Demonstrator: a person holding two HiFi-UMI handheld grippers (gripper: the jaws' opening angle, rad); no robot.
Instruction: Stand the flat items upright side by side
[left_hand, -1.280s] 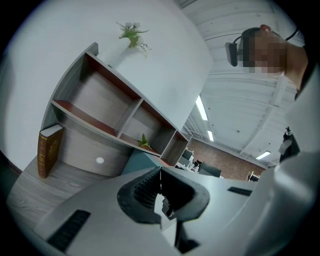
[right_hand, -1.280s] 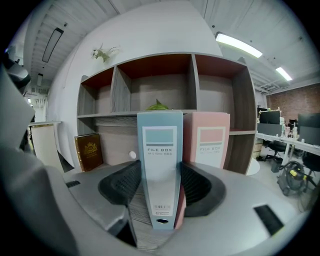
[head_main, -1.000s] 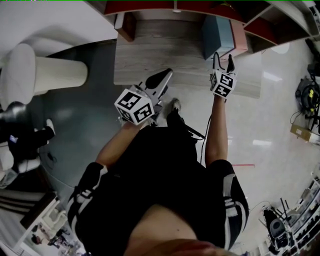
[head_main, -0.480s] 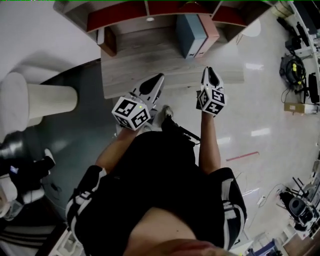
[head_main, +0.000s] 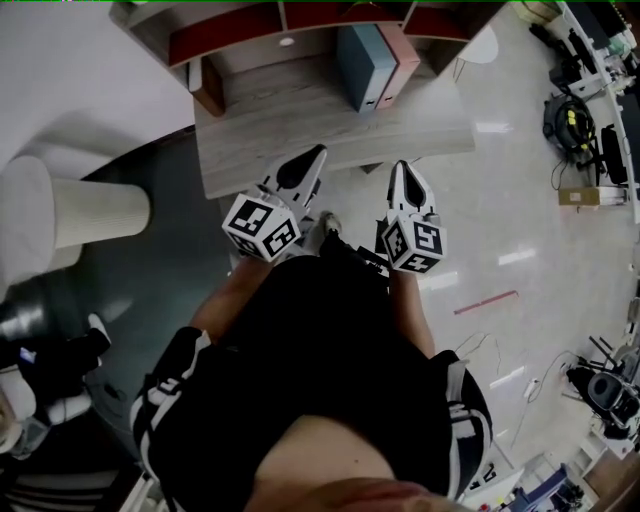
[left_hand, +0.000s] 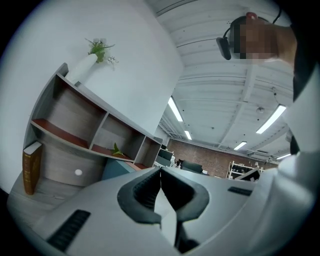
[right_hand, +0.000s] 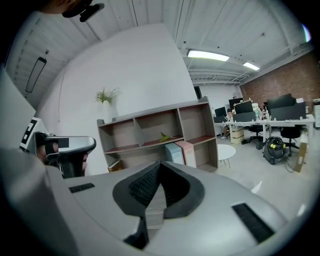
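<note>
Where they stand, at the back of the wooden desk (head_main: 300, 130) under the shelf unit (head_main: 230, 25), the blue file box (head_main: 358, 68) and pink file box (head_main: 398, 55) are upright, side by side and touching, blue on the left in the head view. A brown book (head_main: 207, 85) stands apart at the desk's left end. Left gripper (head_main: 320, 150): jaws together, empty. Right gripper (head_main: 401, 165): jaws have just been closing, now together, nothing between. Both are at the desk's near edge, well apart from the boxes.

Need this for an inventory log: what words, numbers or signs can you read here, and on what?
None can be read.
Left gripper and right gripper, whose empty jaws have just closed: cubes carry square markers, no letters.
Brown book: spine blurred.
Blue file, pink file: no label visible.
</note>
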